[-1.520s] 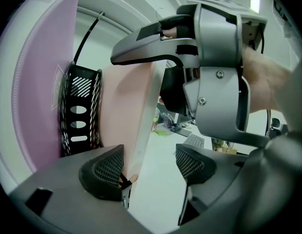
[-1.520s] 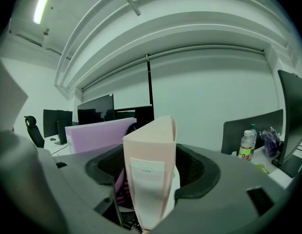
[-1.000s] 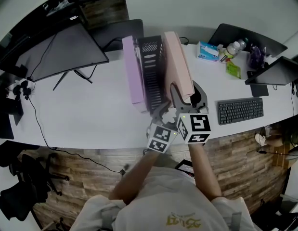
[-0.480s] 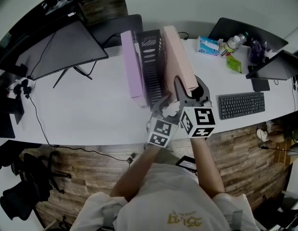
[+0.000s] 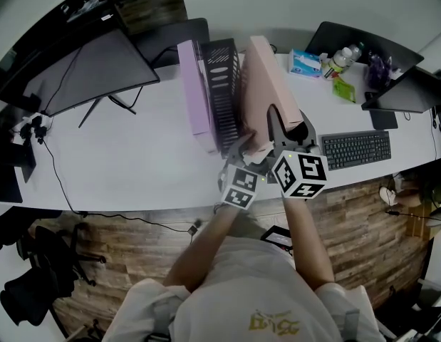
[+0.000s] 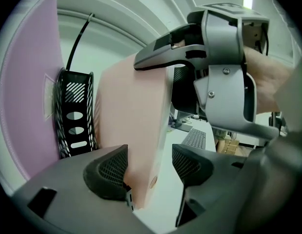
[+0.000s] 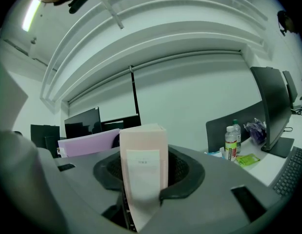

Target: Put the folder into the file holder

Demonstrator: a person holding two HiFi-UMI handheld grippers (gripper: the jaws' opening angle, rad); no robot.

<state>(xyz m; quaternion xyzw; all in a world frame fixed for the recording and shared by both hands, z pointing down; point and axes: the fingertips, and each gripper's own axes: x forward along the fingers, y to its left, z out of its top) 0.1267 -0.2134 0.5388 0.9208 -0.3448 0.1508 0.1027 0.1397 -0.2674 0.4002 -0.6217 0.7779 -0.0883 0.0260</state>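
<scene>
A pink folder (image 5: 261, 77) stands on its edge on the white desk (image 5: 135, 162), just right of the black mesh file holder (image 5: 224, 84). A purple folder (image 5: 192, 84) leans on the holder's left side. My right gripper (image 5: 284, 123) grips the pink folder's spine (image 7: 143, 145) near its top; its jaws have just been closing and now press on it. My left gripper (image 5: 243, 152) is open around the folder's lower near corner (image 6: 133, 111). Its jaws have narrowed slightly: the left pad (image 6: 109, 172) touches the folder and the right pad (image 6: 190, 162) stands apart from it.
A keyboard (image 5: 355, 155) lies to the right of the folder. A water bottle (image 5: 341, 61) and a tissue pack (image 5: 307, 66) stand at the back right. A dark monitor (image 5: 85, 70) is at the back left, and another screen (image 5: 405, 98) at the far right.
My right gripper has shifted a little to the right and toward me with the pink folder, whose top now leans away from the holder. The left gripper has kept its place.
</scene>
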